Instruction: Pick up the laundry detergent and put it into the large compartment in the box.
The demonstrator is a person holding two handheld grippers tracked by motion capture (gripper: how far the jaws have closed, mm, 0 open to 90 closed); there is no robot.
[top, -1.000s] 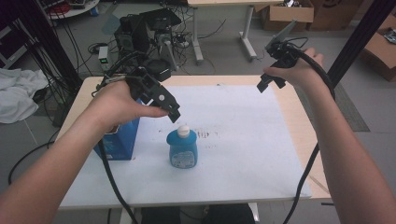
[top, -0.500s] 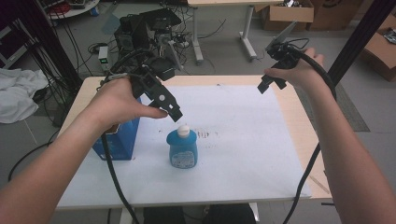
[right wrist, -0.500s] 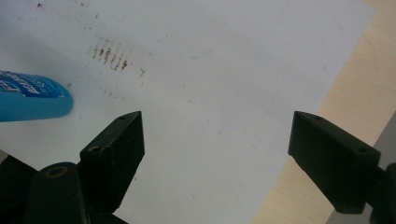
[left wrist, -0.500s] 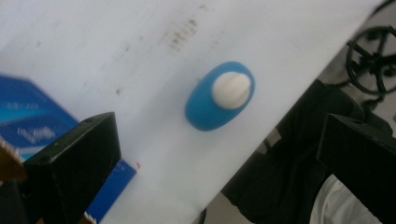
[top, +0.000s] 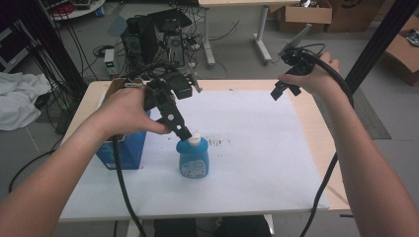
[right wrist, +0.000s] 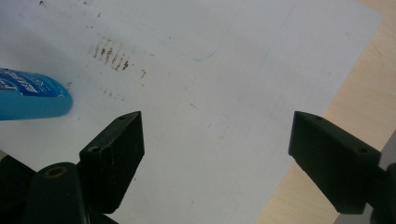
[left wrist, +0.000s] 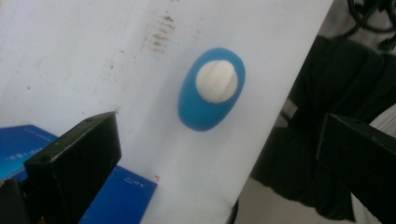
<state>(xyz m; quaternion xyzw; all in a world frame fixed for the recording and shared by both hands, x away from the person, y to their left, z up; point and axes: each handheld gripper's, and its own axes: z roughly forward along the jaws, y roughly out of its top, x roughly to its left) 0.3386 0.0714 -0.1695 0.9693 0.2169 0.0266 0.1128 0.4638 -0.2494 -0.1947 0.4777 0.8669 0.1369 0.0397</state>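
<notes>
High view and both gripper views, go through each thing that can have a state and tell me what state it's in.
Blue bottle: upright on the white sheet, white cap on, not held.
Blue box: standing at the table's left side, beside the bottle; its top is hidden.
Left gripper: open, above the bottle cap.
Right gripper: open, holding nothing, raised over the table's far right.

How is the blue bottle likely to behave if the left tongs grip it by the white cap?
The blue bottle stands upright and narrows toward its cap, so a sideways nudge could tip it. Its smooth plastic may slip. The left tongs, open above it, should probably close squarely.
</notes>
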